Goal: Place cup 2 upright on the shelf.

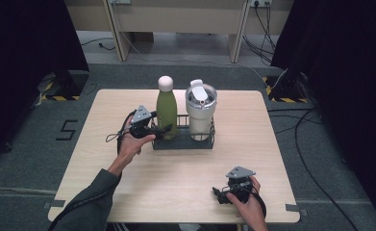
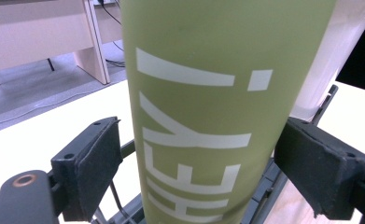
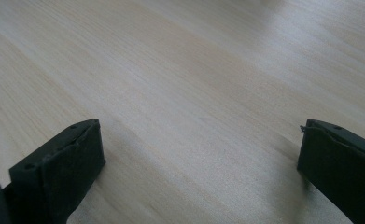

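From above, the left gripper (image 1: 162, 129) reaches the green bottle (image 1: 167, 111), upright in the black rack (image 1: 183, 143) beside the white tumbler (image 1: 200, 110). Its own view shows both pads (image 2: 94, 161) clamping the bottle. The right gripper (image 3: 199, 168) rests wide open over bare table (image 3: 194, 70).

Green bottle (image 2: 217, 112) top, base cut off; pad contact unclear.

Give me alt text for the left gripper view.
A green bottle with white lettering stands between the left gripper's two black jaws, in a dark wire rack on a pale wooden table.
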A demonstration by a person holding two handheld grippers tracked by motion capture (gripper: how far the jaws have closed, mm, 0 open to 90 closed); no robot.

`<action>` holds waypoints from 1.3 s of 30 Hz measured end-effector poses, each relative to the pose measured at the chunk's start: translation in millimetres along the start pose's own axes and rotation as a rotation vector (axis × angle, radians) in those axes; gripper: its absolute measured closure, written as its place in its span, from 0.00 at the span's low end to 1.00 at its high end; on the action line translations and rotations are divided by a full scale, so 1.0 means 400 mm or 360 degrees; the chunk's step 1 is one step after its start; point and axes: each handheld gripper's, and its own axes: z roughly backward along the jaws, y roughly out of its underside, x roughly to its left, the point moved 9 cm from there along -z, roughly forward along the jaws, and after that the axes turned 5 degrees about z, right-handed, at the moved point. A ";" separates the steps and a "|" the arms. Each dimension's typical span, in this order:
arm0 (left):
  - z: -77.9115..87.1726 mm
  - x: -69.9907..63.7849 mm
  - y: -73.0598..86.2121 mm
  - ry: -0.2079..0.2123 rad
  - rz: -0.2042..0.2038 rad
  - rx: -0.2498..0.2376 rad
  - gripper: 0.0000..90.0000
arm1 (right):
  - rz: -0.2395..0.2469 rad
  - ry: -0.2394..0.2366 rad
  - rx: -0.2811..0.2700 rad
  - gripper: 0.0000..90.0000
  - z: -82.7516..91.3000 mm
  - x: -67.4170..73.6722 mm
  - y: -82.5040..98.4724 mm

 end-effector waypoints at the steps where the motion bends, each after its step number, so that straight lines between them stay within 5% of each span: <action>1: 0.002 0.000 0.000 -0.0002 -0.0001 0.0001 0.16 | 0.0005 -0.0001 -0.0001 0.01 0.000 0.000 0.000; 18: 0.043 -0.016 0.009 0.0018 0.0027 0.0022 0.16 | 0.0000 0.0000 0.0001 0.01 0.000 0.000 0.000; 39: 0.151 -0.054 0.043 0.0065 0.0090 0.0018 0.16 | -0.0008 0.0000 0.0001 0.01 0.000 0.002 0.000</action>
